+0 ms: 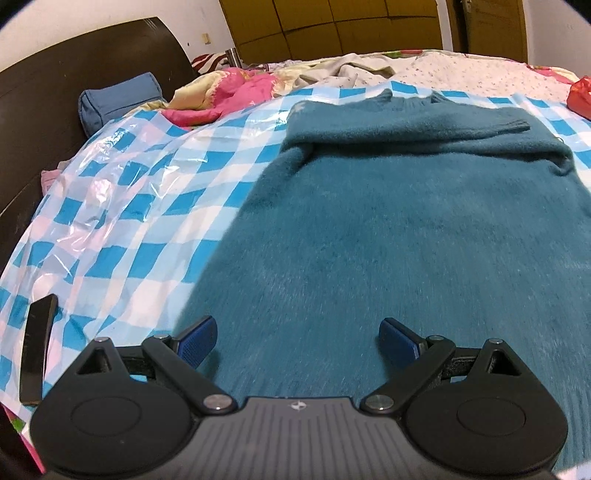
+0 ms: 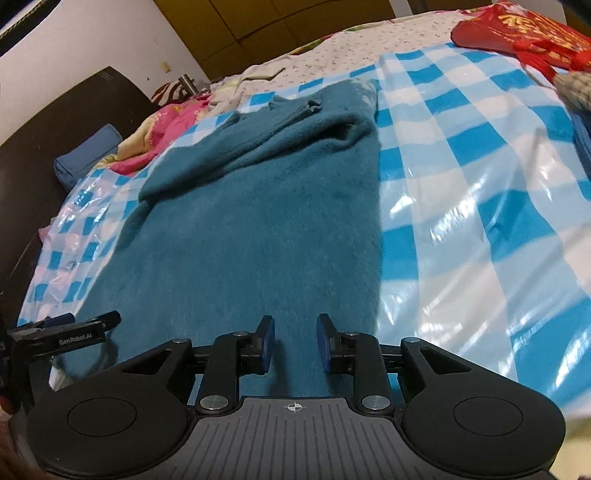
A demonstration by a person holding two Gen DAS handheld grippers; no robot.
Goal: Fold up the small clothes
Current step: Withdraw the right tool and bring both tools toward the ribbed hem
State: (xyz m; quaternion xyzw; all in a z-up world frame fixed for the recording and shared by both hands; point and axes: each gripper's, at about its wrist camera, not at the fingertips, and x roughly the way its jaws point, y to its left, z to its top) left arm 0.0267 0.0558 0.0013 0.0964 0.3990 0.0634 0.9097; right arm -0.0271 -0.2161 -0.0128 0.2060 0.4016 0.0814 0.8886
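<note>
Left wrist view: left gripper (image 1: 297,338) jaws spread wide, nothing between them, poised over the sweater's near hem.
Right wrist view: right gripper (image 2: 296,341) jaws a narrow gap apart, empty, above the same hem.
Teal sweater (image 1: 406,229): lies flat on the blue-checked plastic sheet (image 1: 122,206) covering the bed; both sleeves folded across the chest.
Red cloth (image 2: 524,33): far right corner, well apart from the sweater.

Left tool (image 1: 297,338): black linkage arms, blue ribbed pads, silver pivot screws, grey grooved body. Right tool (image 2: 296,343): same build, crosshair mark.
</note>
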